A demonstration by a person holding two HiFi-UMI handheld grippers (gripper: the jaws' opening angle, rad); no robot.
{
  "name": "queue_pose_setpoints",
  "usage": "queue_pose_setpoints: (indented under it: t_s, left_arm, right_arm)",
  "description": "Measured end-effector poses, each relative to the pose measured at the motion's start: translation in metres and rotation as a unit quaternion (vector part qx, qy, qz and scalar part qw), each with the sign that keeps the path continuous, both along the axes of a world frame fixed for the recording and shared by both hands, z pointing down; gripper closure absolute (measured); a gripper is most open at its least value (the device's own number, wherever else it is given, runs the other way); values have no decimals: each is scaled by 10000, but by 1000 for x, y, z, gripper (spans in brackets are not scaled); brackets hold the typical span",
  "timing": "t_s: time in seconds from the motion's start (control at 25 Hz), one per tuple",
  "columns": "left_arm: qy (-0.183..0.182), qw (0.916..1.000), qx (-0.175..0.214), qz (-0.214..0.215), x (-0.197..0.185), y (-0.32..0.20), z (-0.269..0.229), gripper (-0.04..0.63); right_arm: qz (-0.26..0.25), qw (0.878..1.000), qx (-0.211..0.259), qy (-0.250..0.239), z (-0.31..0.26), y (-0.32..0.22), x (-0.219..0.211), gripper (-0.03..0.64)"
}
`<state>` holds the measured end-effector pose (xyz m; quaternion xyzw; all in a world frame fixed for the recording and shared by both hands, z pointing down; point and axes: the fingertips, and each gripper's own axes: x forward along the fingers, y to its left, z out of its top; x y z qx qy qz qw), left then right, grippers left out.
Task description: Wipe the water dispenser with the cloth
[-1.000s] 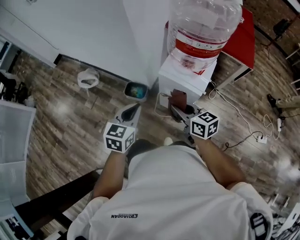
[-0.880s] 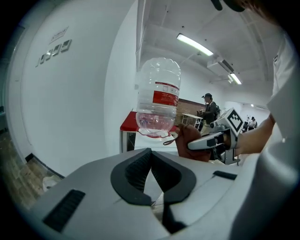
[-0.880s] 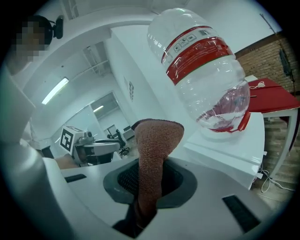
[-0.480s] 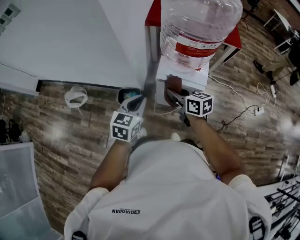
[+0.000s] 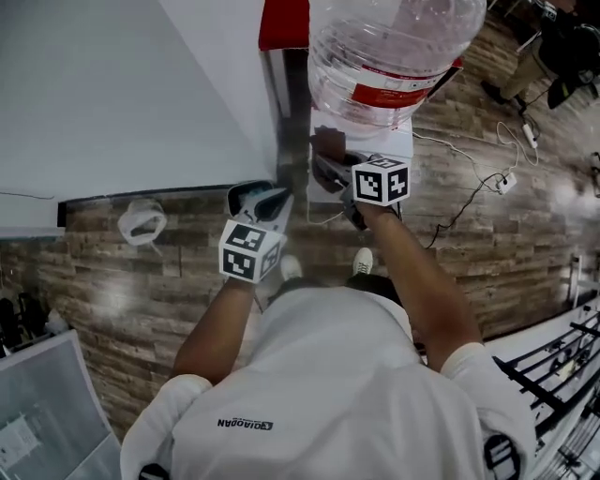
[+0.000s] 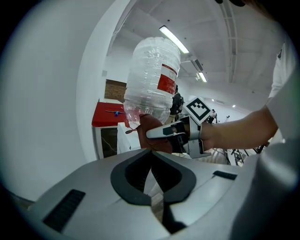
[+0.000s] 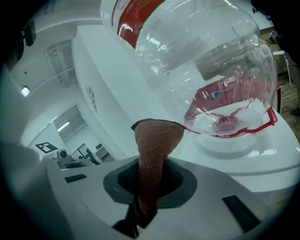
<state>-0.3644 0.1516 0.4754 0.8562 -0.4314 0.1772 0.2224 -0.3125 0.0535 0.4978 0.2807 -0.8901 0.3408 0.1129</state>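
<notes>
The white water dispenser (image 5: 398,146) carries a big clear bottle (image 5: 394,52) with a red label. My right gripper (image 5: 330,174) is shut on a brown cloth (image 5: 328,150), which it holds against the dispenser's top at the foot of the bottle. In the right gripper view the cloth (image 7: 154,150) stands up from the jaws (image 7: 146,185), its tip touching the bottle (image 7: 197,61) just above the white collar (image 7: 234,152). My left gripper (image 5: 269,204) hangs left of the dispenser, shut and holding nothing. From it I see the bottle (image 6: 152,84), the cloth (image 6: 149,136) and the right gripper (image 6: 161,132).
A white wall (image 5: 141,84) runs along the left. A red cabinet (image 5: 286,23) stands behind the dispenser. A cable leads to a power strip (image 5: 506,183) on the wood floor at right. A white object (image 5: 141,223) lies on the floor at left. A person (image 5: 562,37) is at the top right.
My right gripper has risen with the cloth from the dispenser's front to its top by the bottle's base. The left gripper has stayed near the dispenser's left side.
</notes>
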Motion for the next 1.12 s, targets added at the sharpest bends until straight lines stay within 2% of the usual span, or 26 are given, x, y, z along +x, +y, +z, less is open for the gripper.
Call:
queue_pose_setpoints:
  t_s: [0.2, 0.4, 0.68, 1.12]
  left_arm:
    - [36, 9999, -72, -73, -4, -6, 5, 606]
    - [58, 9999, -31, -76, 4, -12, 3, 606]
    - [65, 10000, -44, -55, 24, -19, 4, 606]
    - [21, 10000, -19, 79, 46, -24, 2, 606]
  right_arm:
    - [-16, 10000, -55, 33, 6, -4, -6, 561]
    - [17, 9996, -67, 276, 18, -12, 10, 561]
    - [249, 9986, -145, 452, 27, -16, 61, 561]
    - [1021, 9927, -204, 611, 33, -30, 155, 561]
